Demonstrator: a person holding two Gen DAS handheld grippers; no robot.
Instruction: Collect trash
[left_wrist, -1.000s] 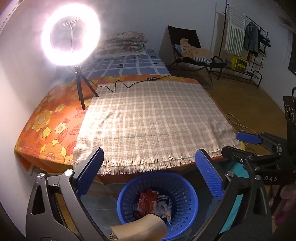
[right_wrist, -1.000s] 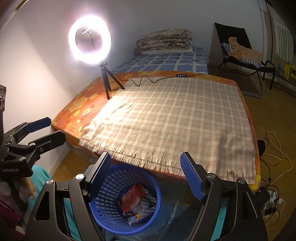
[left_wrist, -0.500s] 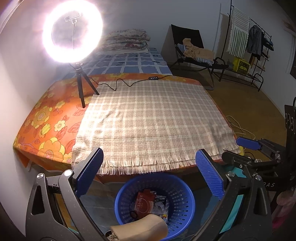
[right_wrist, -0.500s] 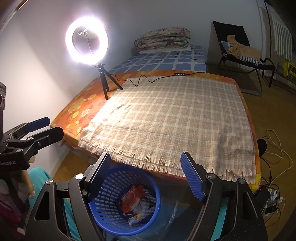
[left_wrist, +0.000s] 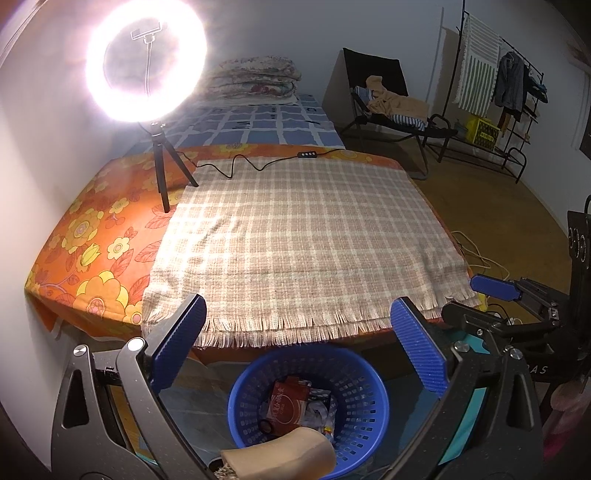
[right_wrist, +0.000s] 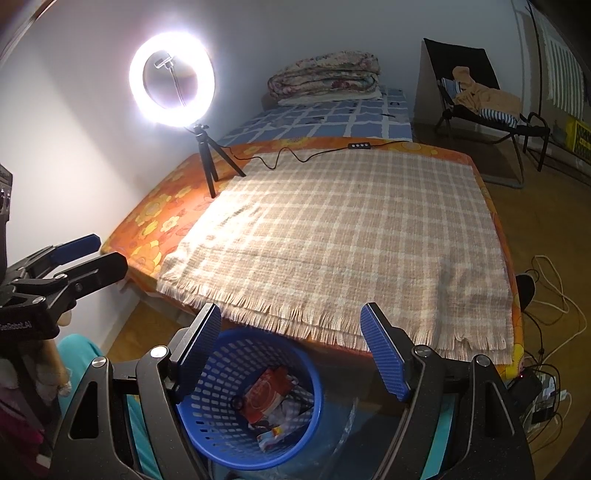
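a: where's the trash?

b: in the blue basket (left_wrist: 308, 402), below and between the left gripper (left_wrist: 297, 347) jaws; under the right gripper (right_wrist: 291, 349) too. red wrapper (left_wrist: 286, 404) on top.

a: handling?

b: light, crinkly, slippery i'd guess. pinch a wrapper's edge, or take the stiff basket rim.

a: jaws?

b: both wide apart, nothing held.

a: changes since a second ago?

b: hardly any; both grippers stay put, view barely shifts.

A basket (left_wrist: 308, 402) stood on the floor just before the bed's (left_wrist: 92, 236) near edge, with wrappers (right_wrist: 267, 393) lying in it. A fringed blanket (left_wrist: 303, 236) lay on the bed; a ring light (left_wrist: 146, 61) stood at its far left corner, folded quilts (right_wrist: 325, 77) behind, a chair (left_wrist: 384, 99) to the right
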